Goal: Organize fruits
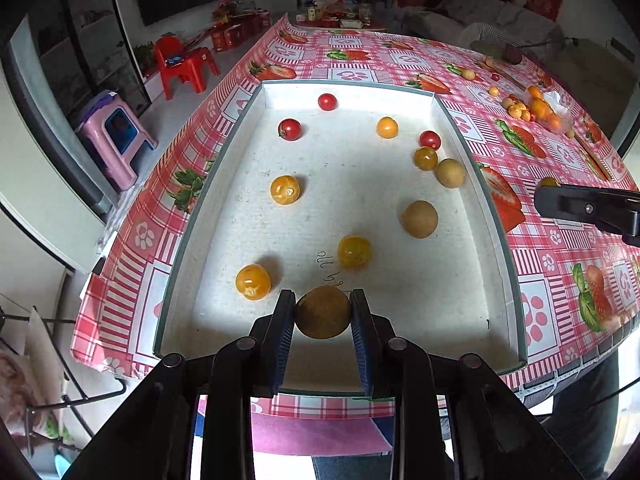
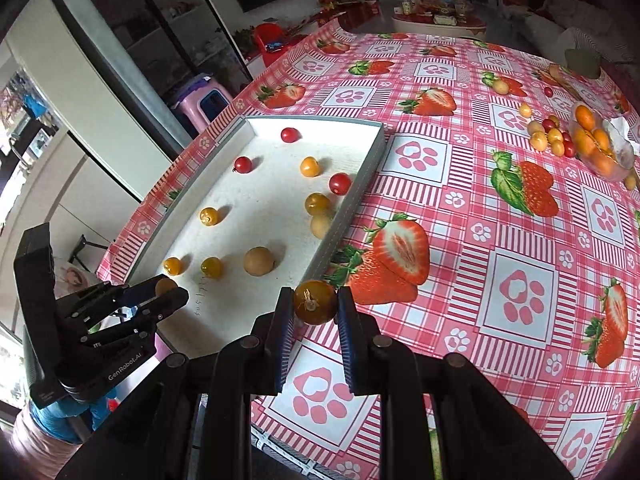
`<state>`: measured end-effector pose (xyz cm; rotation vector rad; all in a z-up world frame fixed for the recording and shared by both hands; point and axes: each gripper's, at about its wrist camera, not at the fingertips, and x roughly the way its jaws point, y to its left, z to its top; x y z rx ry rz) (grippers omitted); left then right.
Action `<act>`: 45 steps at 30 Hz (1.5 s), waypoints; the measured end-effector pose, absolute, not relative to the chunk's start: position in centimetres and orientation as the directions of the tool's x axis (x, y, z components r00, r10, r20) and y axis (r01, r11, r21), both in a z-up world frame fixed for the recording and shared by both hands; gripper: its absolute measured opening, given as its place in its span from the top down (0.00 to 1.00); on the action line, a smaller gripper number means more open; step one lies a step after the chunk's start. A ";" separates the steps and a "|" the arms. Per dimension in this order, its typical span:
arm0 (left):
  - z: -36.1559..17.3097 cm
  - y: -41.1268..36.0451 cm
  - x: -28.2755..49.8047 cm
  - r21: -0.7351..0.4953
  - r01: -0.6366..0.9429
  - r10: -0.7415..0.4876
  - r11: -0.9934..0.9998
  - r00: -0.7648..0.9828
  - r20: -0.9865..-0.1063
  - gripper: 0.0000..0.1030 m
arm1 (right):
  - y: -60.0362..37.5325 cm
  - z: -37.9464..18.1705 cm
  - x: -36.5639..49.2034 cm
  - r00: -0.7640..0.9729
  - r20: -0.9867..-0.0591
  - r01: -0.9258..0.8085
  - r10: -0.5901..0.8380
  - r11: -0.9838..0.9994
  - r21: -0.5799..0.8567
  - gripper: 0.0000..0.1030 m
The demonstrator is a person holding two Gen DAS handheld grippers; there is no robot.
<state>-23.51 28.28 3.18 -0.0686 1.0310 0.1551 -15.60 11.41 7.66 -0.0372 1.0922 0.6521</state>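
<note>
Your left hand-held gripper (image 1: 323,306) pinches a brown round fruit (image 1: 323,312) between its blue pads, above the near end of the white tray (image 1: 502,240). Your right hand-held gripper (image 2: 313,305) pinches a yellow-orange fruit (image 2: 315,302) above the desk (image 2: 520,280), just beside the tray's near right corner. Inside the tray, red cherry tomatoes, yellow-orange fruits and brown fruits lie scattered apart. On the far right of the desk, a clear bowl (image 2: 622,152) holds orange fruits, with a cluster of small fruits (image 2: 550,138) just beside it.
</note>
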 end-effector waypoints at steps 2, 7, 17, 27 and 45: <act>2.9 28.4 -23.3 0.018 -0.167 0.100 0.986 0.495 -0.863 0.71 | 12.9 7.4 -14.9 0.275 -0.835 -0.520 0.477 0.804 0.289 0.77; 2.3 28.9 -23.0 0.002 -0.178 0.089 0.984 0.481 -0.872 0.71 | 16.6 6.4 -12.9 0.249 -0.851 -0.547 0.462 0.792 0.270 0.77; 1.9 29.0 -22.6 0.006 -0.186 0.096 0.983 0.477 -0.874 0.71 | 21.7 3.2 -10.6 0.209 -0.900 -0.589 0.382 0.784 0.196 0.77; 2.4 29.1 -23.1 0.031 -0.207 0.136 0.978 0.517 -0.845 0.21 | 22.6 2.8 -11.2 0.217 -0.910 -0.613 0.352 0.775 0.154 0.75; 3.9 28.3 -25.2 0.005 -0.363 0.206 0.932 0.518 -0.830 0.00 | 15.6 7.5 -17.2 0.383 -0.870 -0.514 0.309 0.854 0.077 0.16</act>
